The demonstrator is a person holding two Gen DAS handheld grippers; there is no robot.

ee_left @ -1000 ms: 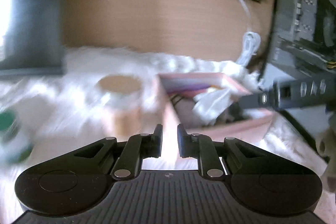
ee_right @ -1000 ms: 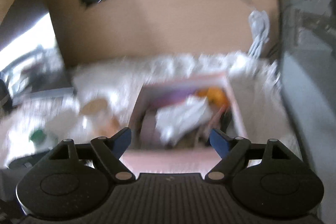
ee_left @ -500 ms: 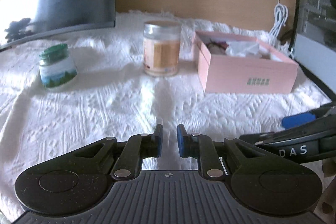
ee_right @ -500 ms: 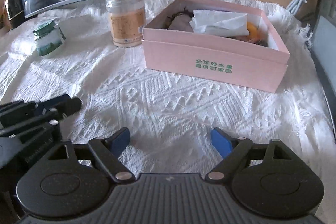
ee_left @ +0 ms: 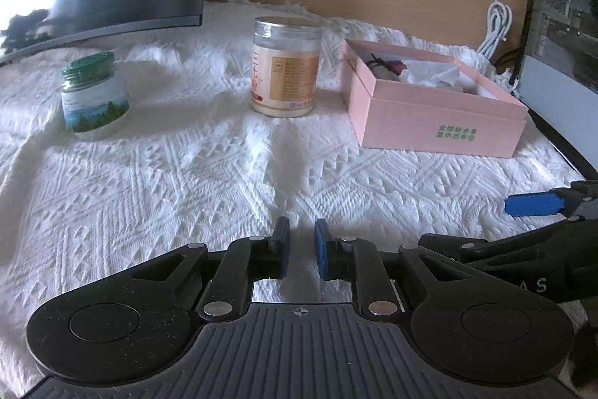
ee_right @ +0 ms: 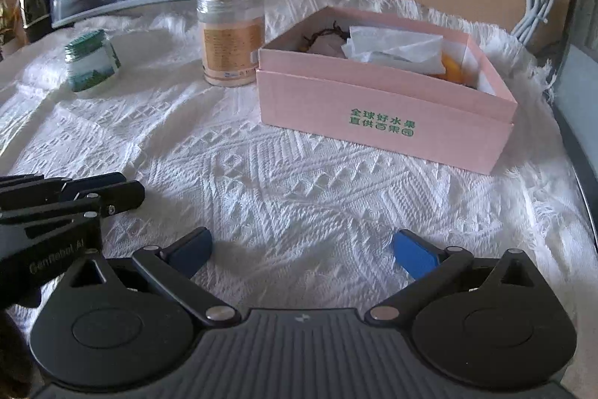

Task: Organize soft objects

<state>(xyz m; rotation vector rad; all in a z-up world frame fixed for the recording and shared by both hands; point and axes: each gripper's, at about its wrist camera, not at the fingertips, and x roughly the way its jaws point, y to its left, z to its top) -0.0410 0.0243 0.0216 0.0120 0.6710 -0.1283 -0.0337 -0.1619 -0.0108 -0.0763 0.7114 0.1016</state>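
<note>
A white textured cloth (ee_right: 299, 174) covers the surface. On it stand a pink open box (ee_right: 385, 114) at two o'clock, a tall orange-labelled jar (ee_right: 231, 40) at twelve, and a green-lidded jar (ee_right: 91, 60) at ten.

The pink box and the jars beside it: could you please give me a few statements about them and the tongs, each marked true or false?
1. The pink box is open, with crumpled white paper inside. True.
2. The green-lidded jar lies on its side. False: it stands upright on the white cloth.
3. The right tongs have just been opening and stand wide, with nothing between them. True.
4. The left tongs grip the orange-labelled jar. False: they hold nothing, only a narrow gap apart.
5. The orange-labelled jar stands between the green-lidded jar and the pink box. True.
</note>
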